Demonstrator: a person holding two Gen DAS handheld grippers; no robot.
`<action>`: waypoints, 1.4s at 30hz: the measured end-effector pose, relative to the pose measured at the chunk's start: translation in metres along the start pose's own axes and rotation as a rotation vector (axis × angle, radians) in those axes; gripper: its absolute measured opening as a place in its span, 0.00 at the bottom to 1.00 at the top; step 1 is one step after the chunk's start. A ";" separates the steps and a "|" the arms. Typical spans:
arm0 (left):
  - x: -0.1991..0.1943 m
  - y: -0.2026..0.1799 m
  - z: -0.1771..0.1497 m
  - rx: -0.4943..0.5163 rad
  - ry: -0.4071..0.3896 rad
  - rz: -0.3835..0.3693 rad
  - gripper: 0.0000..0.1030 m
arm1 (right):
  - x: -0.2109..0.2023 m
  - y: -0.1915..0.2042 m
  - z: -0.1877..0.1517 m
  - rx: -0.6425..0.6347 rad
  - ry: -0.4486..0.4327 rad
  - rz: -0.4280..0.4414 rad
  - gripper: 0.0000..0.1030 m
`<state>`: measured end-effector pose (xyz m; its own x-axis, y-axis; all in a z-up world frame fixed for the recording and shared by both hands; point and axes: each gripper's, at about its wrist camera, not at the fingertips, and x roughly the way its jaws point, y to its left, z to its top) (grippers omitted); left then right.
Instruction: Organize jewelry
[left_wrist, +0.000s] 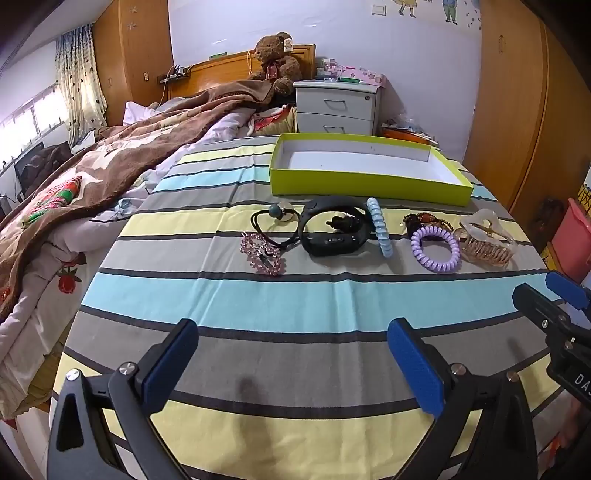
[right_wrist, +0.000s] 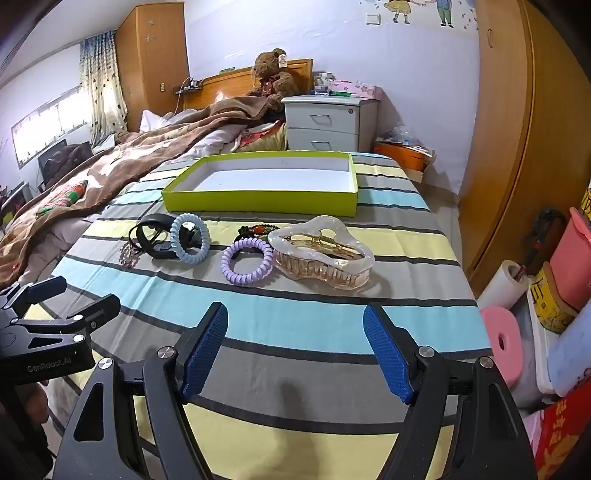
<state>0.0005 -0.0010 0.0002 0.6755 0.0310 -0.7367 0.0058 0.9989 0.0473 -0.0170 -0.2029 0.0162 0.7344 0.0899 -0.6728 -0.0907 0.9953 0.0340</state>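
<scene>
A row of hair pieces and jewelry lies across the striped cloth (left_wrist: 295, 295), well ahead of both sets of jaws and touched by neither. From the left wrist view, left to right: a pink rhinestone barrette (left_wrist: 263, 254), a black hair tie with a bead (left_wrist: 275, 221) just behind it, a black wristband (left_wrist: 334, 230), a light blue spiral hair tie (left_wrist: 380, 232) propped on edge against that band, a lilac spiral hair tie (left_wrist: 435, 249) lying flat, a dark beaded piece (left_wrist: 424, 218) behind it, and a pearly claw clip (left_wrist: 485, 238) at the far right. Beyond the row sits the lime-green box (left_wrist: 369, 184), shallow, white inside, nothing in it. The left gripper (left_wrist: 291, 354) hangs low over the near stripes, jaws spread wide, holding nothing, roughly in line with the wristband. The right gripper (right_wrist: 295, 347) is likewise spread and empty; in its own view the claw clip (right_wrist: 321, 254) lies straight ahead between the lines of its fingers, the lilac tie (right_wrist: 246, 261) just left of that. Behind the box stand a white nightstand (right_wrist: 325, 123) and a teddy bear (right_wrist: 273, 75) on the bed.
</scene>
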 end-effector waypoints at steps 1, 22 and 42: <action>0.000 0.000 0.000 -0.002 0.001 0.000 1.00 | 0.000 0.000 0.000 0.002 -0.001 -0.001 0.74; -0.017 -0.003 0.007 0.005 -0.104 -0.039 1.00 | -0.013 0.005 0.004 -0.008 -0.087 -0.038 0.74; -0.021 0.002 0.008 -0.041 -0.109 -0.066 1.00 | -0.016 0.005 0.005 0.001 -0.104 -0.030 0.74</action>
<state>-0.0078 -0.0001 0.0213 0.7507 -0.0372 -0.6596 0.0247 0.9993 -0.0282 -0.0261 -0.1991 0.0306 0.8028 0.0633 -0.5929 -0.0672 0.9976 0.0155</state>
